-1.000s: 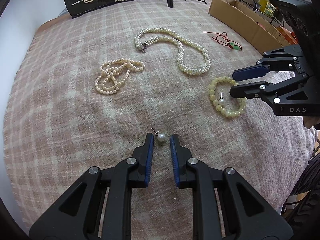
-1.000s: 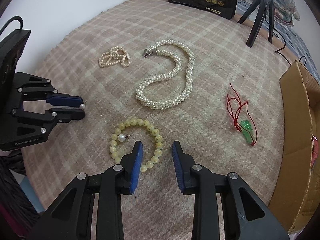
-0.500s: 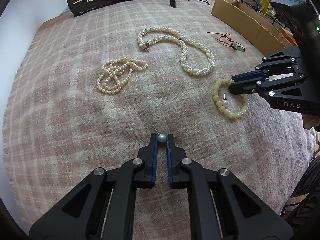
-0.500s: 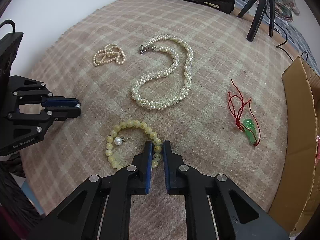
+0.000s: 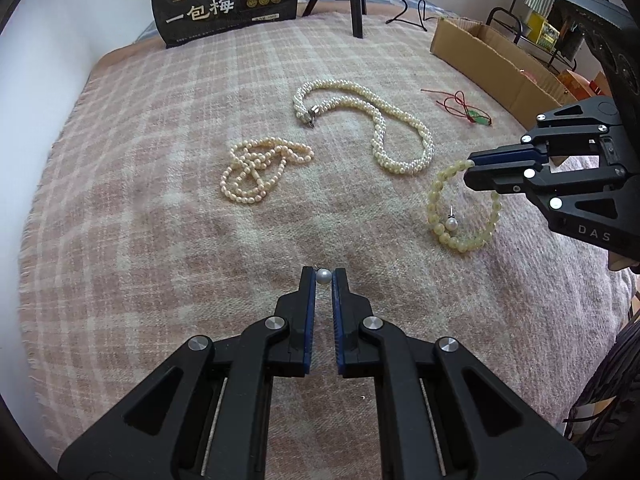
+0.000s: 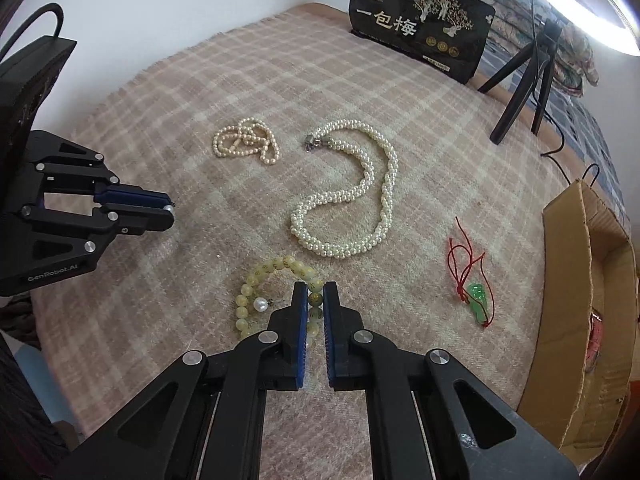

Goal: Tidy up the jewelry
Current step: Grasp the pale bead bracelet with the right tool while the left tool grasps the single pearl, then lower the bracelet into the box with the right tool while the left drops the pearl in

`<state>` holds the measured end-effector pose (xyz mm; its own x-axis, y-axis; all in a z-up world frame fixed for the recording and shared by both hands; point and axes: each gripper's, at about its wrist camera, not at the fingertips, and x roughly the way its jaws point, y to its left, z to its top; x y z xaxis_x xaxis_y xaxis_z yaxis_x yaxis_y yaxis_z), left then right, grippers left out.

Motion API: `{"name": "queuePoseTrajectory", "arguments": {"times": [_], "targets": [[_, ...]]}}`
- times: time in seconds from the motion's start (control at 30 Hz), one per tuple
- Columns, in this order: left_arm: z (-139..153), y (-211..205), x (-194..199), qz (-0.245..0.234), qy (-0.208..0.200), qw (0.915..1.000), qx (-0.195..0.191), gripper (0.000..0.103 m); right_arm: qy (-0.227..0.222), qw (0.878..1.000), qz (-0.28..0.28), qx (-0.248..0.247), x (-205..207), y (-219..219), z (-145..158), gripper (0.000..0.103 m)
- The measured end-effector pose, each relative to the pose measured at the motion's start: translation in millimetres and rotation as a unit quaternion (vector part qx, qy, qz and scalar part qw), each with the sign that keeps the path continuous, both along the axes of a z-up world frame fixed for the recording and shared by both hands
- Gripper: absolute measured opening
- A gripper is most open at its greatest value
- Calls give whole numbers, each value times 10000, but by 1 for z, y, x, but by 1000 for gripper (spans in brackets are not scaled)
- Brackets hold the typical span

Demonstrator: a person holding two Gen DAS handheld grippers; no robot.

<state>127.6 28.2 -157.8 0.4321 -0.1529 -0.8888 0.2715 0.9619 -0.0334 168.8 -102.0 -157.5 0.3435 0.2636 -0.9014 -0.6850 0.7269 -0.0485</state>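
Observation:
My left gripper (image 5: 323, 276) is shut on a pearl earring (image 5: 323, 277) just above the plaid blanket; it shows in the right wrist view (image 6: 170, 209) too. My right gripper (image 6: 315, 298) is shut on a bead of the yellow-green bead bracelet (image 6: 276, 268), also seen in the left wrist view (image 5: 434, 200). A second pearl earring (image 6: 262, 304) lies inside the bracelet's ring. A twisted pearl necklace (image 6: 352, 196) and a thin pearl strand (image 6: 244, 142) lie further back. A green pendant on red cord (image 6: 476, 298) lies to the right.
A black snack bag (image 6: 420, 28) stands at the far edge. A tripod (image 6: 524, 76) stands at the back right. A cardboard box (image 6: 576, 280) borders the blanket's right side. The blanket (image 5: 120, 200) edge drops off at left and front.
Both grippers have closed: the left on the pearl earring, the right on the bracelet. The bracelet's far side has lifted slightly off the blanket.

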Motion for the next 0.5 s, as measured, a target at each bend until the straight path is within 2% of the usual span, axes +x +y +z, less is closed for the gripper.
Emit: {"name": "queuePoseTrajectory", "arguments": {"times": [0.2,0.5], "targets": [[14,0,-10,-23,-178,9998,-77,6,-298,9995,79,-44,-11,4,16,6],[32,-14,-15,-122,-392,9990,-183,6,-685,9976,-89,70,-20,-12,48,6]]}}
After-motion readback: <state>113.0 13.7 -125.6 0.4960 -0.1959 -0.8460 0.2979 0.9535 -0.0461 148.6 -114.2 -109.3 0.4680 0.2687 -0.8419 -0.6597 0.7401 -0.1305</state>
